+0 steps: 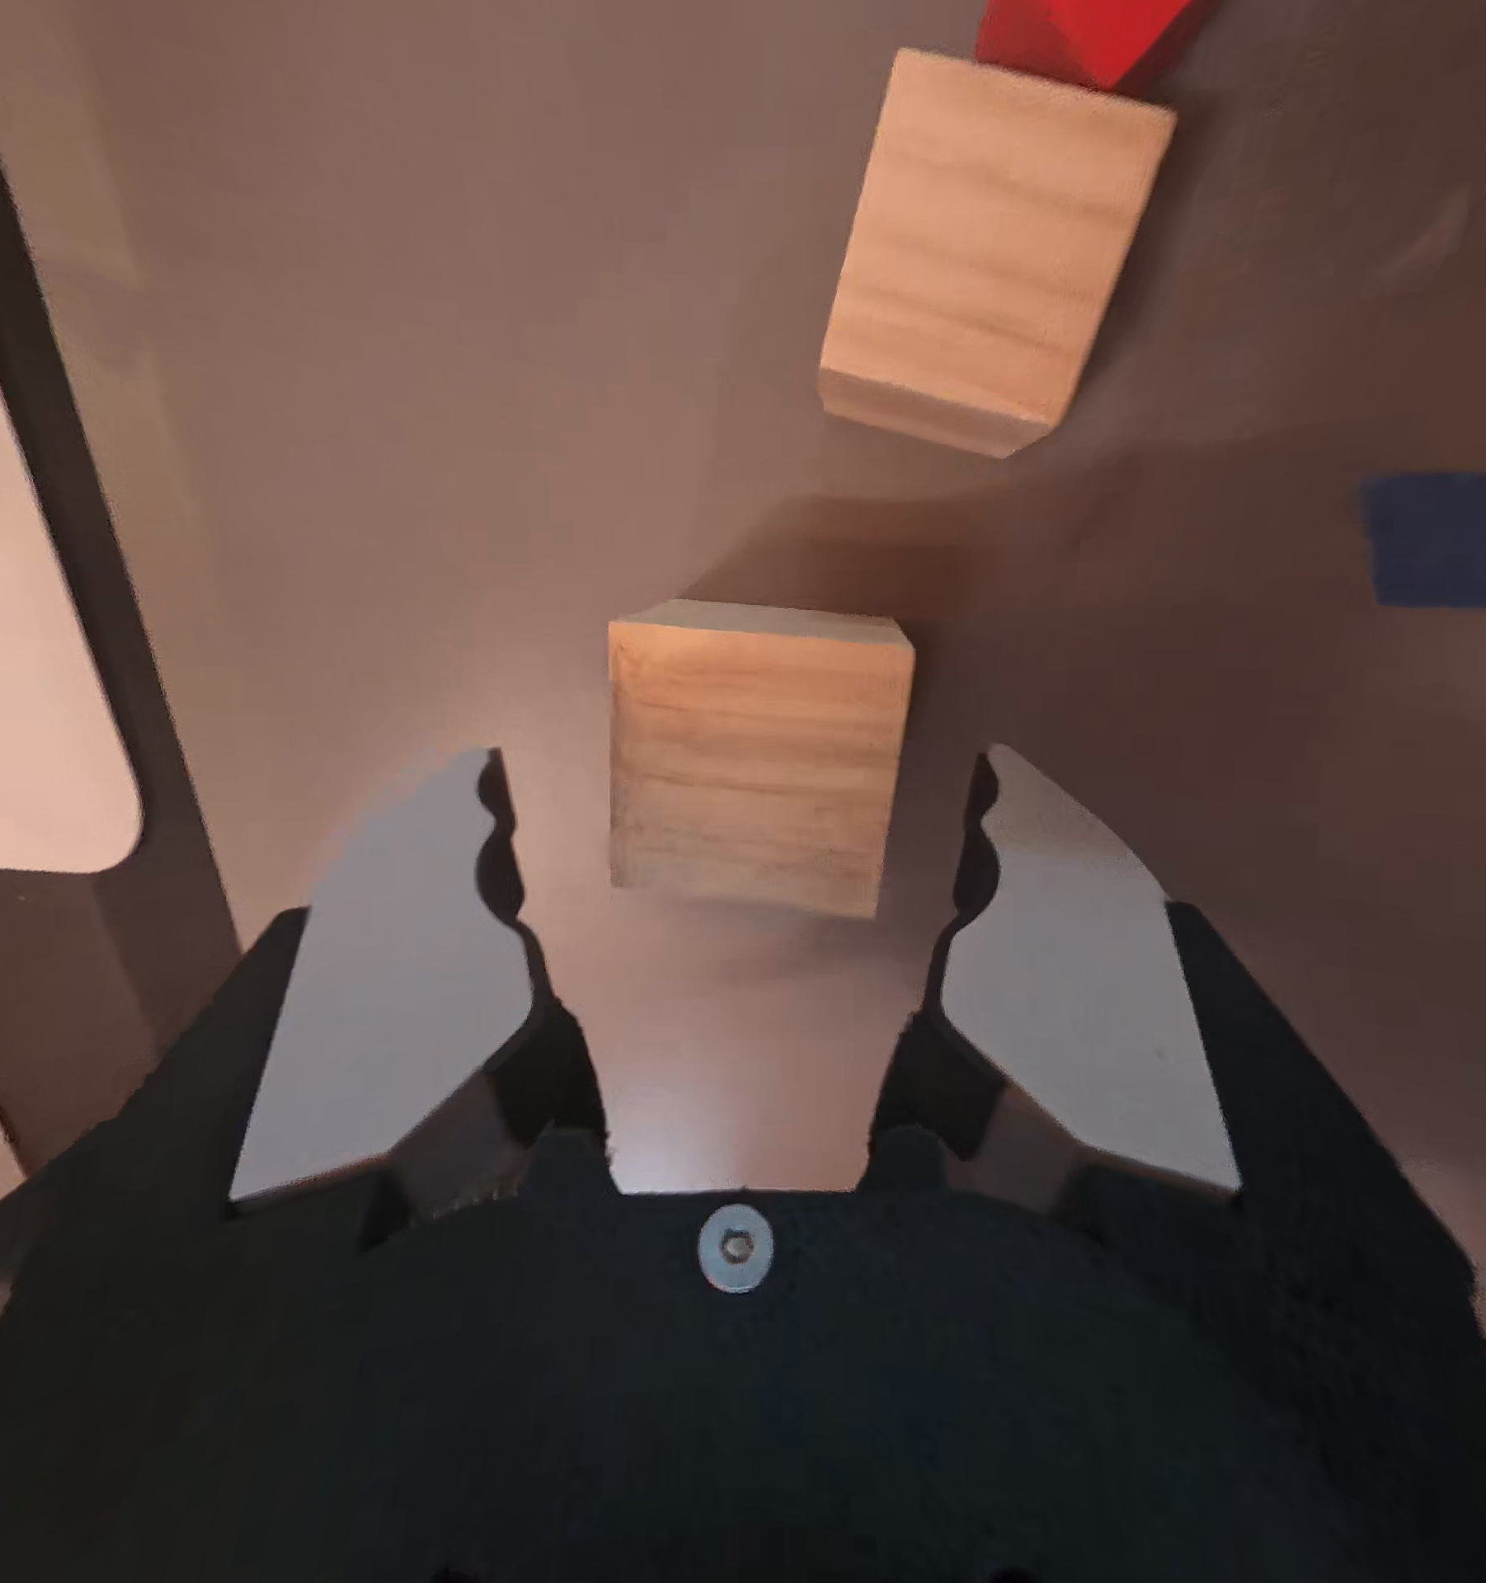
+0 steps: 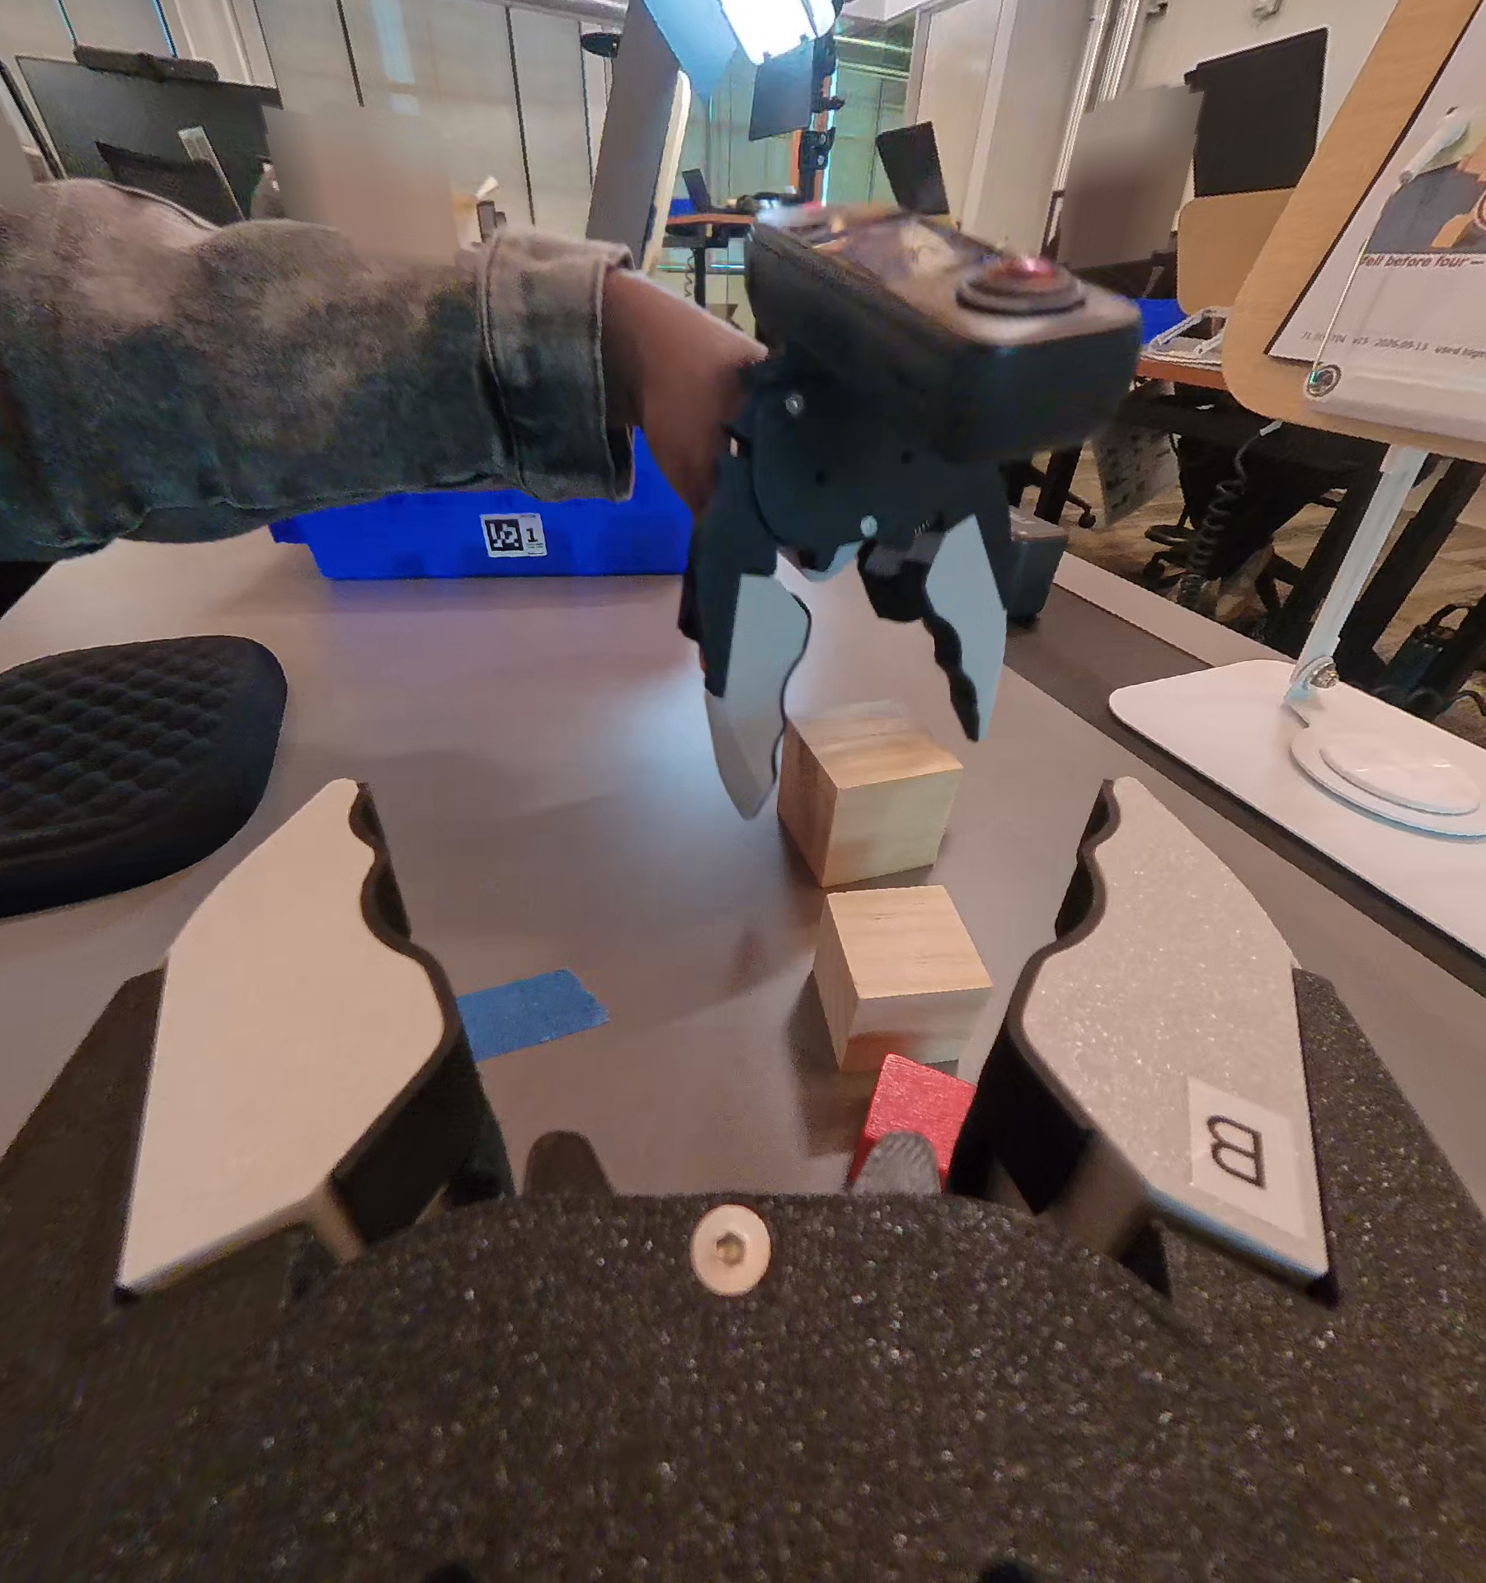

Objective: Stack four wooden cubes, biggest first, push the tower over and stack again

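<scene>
**Both tools spread wide over scattered cubes, nothing gripped**

The left tool (image 1: 740,771) hangs above the table (image 1: 380,428) with its fingers spread wide. A plain wooden cube (image 1: 757,754) stands on the table just ahead of and between its fingertips, with clear space on either side, so neither pad presses on it. In the right wrist view that same left tool (image 2: 859,745) points down over this cube (image 2: 872,797): one fingertip (image 2: 748,762) dips beside the cube's side face, the other sits raised above its far top edge. A sleeve (image 2: 294,377) and hand reach out to the tool's handle.

Beyond the left tool's fingertips and a little to its right lies a second wooden cube (image 1: 988,257), apart from the first. A red cube (image 1: 1065,38) lies right behind it at the top edge of that view. Off to the left tool's right a strip of blue tape (image 1: 1451,540) is stuck to the table.

The right tool (image 2: 735,822) is also fully spread and grips nothing. The second wooden cube (image 2: 898,976) lies close by its right finger (image 2: 1151,985), and the red cube (image 2: 915,1114) sits low near that finger's base. Whether cube and finger touch cannot be told. A fourth cube is not clearly visible.

Past the left tool stand a blue bin (image 2: 482,531) and, toward the right tool's left, a black padded rest (image 2: 97,762).
</scene>
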Available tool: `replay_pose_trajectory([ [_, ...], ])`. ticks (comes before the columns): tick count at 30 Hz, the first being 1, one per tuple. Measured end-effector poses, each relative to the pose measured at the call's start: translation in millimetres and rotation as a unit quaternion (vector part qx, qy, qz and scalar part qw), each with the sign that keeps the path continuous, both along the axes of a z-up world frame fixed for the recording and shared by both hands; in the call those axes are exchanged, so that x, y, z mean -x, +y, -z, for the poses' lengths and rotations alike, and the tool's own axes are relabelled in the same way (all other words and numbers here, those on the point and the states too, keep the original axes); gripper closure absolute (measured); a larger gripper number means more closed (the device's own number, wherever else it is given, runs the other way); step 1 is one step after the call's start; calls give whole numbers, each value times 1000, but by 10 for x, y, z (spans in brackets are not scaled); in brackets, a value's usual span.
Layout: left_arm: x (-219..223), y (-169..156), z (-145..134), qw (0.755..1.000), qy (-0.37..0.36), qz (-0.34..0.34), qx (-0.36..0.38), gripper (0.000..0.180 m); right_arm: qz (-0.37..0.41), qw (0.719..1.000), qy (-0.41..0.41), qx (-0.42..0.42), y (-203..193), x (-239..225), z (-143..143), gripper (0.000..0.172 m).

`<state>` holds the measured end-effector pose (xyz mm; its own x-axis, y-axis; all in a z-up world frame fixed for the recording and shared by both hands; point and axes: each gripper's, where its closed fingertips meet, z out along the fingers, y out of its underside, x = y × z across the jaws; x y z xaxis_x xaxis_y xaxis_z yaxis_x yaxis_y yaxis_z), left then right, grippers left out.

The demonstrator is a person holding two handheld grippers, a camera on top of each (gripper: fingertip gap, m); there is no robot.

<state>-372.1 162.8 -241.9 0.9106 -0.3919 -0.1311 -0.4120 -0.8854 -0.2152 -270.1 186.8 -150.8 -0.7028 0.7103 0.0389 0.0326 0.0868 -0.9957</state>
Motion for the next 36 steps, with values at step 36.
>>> replay_pose_trajectory([
  [36, -1962, -994, 41, 997, -58, -42, 4, 117, -1, 1000, -11, -2, 4, 9, 52, 25],
])
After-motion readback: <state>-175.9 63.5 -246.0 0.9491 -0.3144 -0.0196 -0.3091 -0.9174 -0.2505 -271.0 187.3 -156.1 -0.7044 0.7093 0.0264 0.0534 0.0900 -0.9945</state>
